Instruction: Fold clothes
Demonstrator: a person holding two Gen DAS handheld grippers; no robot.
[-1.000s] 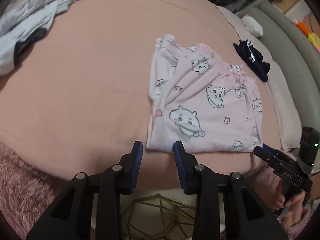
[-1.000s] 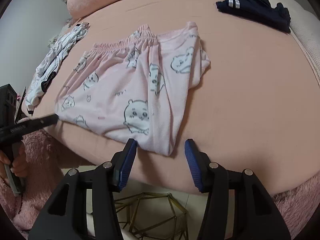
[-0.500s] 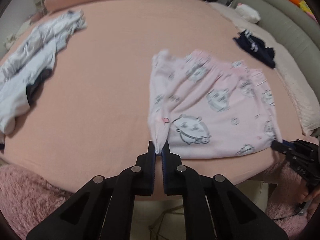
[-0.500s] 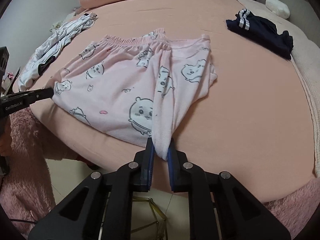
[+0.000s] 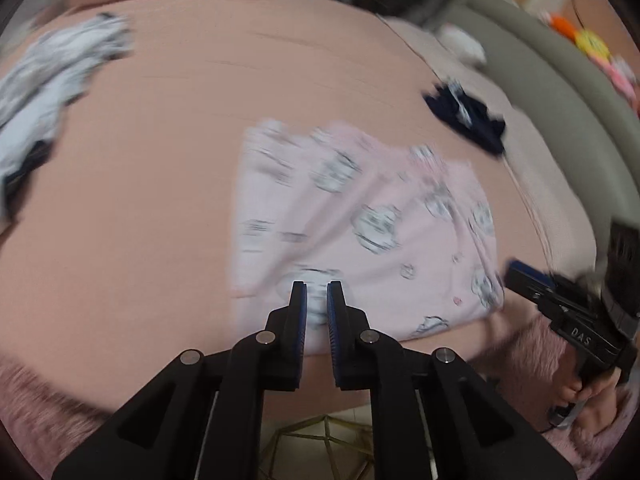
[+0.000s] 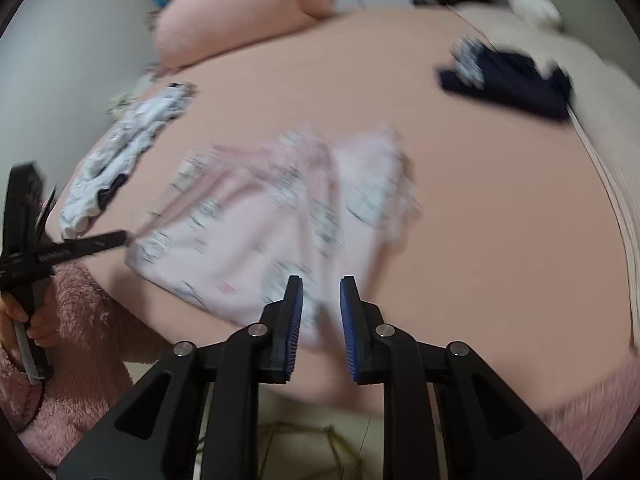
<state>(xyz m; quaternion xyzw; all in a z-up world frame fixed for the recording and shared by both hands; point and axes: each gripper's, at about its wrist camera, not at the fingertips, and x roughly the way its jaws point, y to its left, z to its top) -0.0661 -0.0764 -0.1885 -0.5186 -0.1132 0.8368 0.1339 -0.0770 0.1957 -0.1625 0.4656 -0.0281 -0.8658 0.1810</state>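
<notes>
Left wrist view, blurred. At 9 to 10 o'clock, crumpled white-and-grey garment [image 5: 48,92], lying on the round peach-pink bed [image 5: 140,200], well apart from everything else.

At 6 o'clock, left hand-held gripper [image 5: 317,296], black with blue pads: jaws just eased apart, now only a narrow slit, with a near corner of the pale pink cartoon-print pyjama trousers [image 5: 360,216] in that slit. Cannot tell through the blur whether the pads press on the cloth.

Centre to 3 o'clock: trousers folded, spread flat on the bed, near edge at the bed's rim.

At 1 to 2 o'clock, small dark navy garment with white stripes [image 5: 468,120], apart from the trousers, near the beige blanket edge.

Right wrist view, also blurred. At 6 o'clock, right hand-held gripper [image 6: 320,292]: jaws just widened, standing clearly apart, the trousers' other near corner hanging in the gap towards the left pad, a strip of bed showing beside the right pad; no firm pinch visible.
</notes>
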